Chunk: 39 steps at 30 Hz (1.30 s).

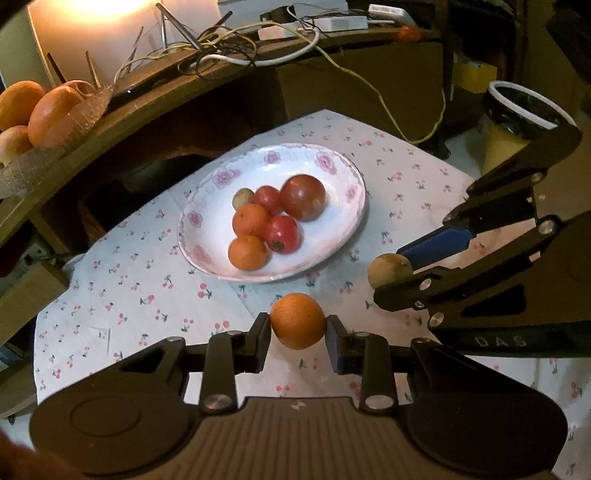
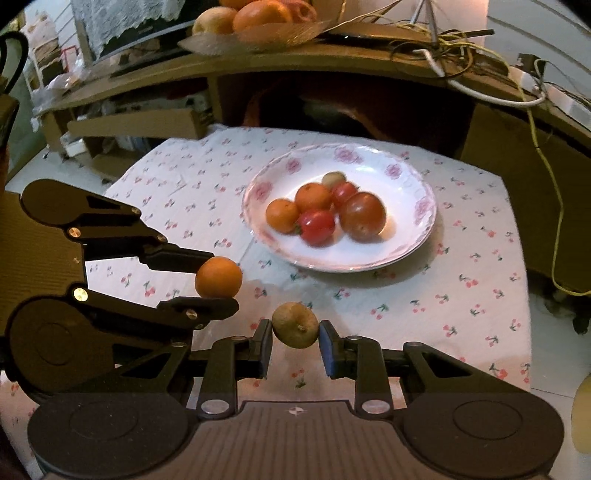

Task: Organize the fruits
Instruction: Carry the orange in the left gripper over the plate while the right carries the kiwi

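Observation:
My left gripper (image 1: 298,326) is shut on a small orange (image 1: 297,320), held above the cherry-print cloth in front of the plate; it also shows in the right wrist view (image 2: 218,277). My right gripper (image 2: 295,334) is shut on a small brown-green fruit (image 2: 295,325), seen in the left wrist view (image 1: 388,271) at the right. A white floral plate (image 1: 332,236) (image 2: 406,236) holds two oranges (image 1: 247,252), tomatoes (image 1: 303,197) and a small brownish fruit (image 1: 242,197).
A wooden shelf (image 1: 155,99) runs behind the table with a glass dish of large fruit (image 1: 40,110) (image 2: 258,16) and tangled cables (image 1: 229,48). A black bin with a white rim (image 1: 528,107) stands at right. Cardboard boxes (image 2: 136,125) lie at left.

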Motion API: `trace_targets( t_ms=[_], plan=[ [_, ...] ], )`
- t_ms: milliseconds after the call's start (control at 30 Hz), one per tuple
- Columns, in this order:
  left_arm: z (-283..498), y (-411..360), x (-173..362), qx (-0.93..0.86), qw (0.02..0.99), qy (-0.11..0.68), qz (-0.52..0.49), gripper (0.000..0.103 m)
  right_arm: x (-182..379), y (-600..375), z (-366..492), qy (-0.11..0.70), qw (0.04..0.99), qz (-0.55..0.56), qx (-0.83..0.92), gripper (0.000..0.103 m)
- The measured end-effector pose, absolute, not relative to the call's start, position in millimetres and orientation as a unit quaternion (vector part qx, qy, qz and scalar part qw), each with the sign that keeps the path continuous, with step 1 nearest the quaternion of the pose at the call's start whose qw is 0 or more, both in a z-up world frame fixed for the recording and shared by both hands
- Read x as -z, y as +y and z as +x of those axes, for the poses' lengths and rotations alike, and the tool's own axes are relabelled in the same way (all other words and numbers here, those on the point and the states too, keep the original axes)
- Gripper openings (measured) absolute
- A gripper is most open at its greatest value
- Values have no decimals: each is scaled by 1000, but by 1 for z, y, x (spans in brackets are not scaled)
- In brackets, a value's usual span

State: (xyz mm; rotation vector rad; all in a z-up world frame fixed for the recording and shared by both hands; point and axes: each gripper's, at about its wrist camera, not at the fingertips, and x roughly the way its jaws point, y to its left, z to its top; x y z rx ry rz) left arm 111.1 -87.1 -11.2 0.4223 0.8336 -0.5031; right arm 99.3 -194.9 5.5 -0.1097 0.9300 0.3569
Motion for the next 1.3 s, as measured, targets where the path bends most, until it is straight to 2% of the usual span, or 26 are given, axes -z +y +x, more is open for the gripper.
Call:
trace_targets(
  t_ms=[1300],
  plan=[
    [173,-88,-2,176,896,371,170,36,-19,-199,160,407,906,-16,-111,30]
  ],
)
